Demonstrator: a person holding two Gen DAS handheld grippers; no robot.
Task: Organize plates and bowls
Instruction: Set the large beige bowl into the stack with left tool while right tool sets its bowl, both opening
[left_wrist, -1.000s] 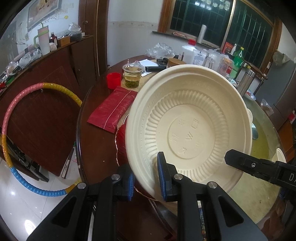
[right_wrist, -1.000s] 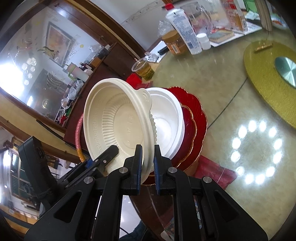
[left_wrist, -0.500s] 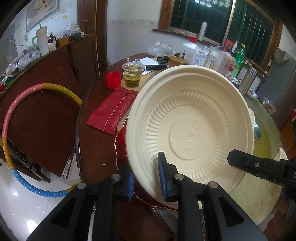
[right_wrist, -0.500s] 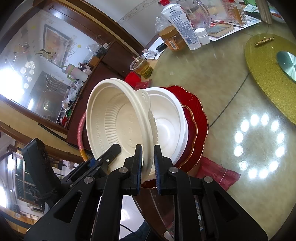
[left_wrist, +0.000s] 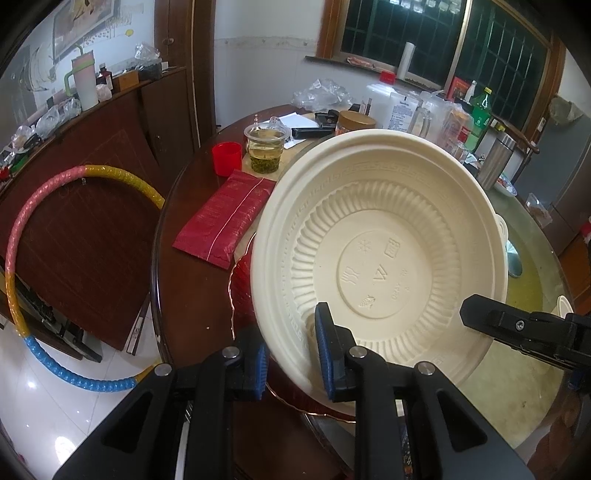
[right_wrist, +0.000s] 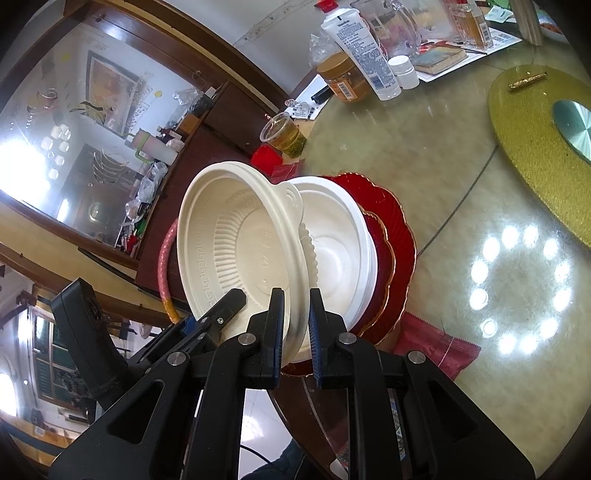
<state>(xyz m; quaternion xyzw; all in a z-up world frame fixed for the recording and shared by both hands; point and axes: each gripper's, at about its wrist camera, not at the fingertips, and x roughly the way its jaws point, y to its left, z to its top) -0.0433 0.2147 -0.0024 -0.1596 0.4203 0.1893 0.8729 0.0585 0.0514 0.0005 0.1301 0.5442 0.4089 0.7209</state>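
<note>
Both the left gripper (left_wrist: 291, 356) and the right gripper (right_wrist: 297, 332) are pinching the rim of a cream, ribbed disposable bowl (left_wrist: 380, 258), tilted on edge above white bowls (right_wrist: 341, 254) stacked on red plates (right_wrist: 397, 236).

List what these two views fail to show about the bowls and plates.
- Left wrist: cream bowl hides nearly all of the red plates.
- Right wrist: how many white bowls are nested; rims too tightly packed.
- Right wrist: plates' near edge hidden behind right gripper.
</note>
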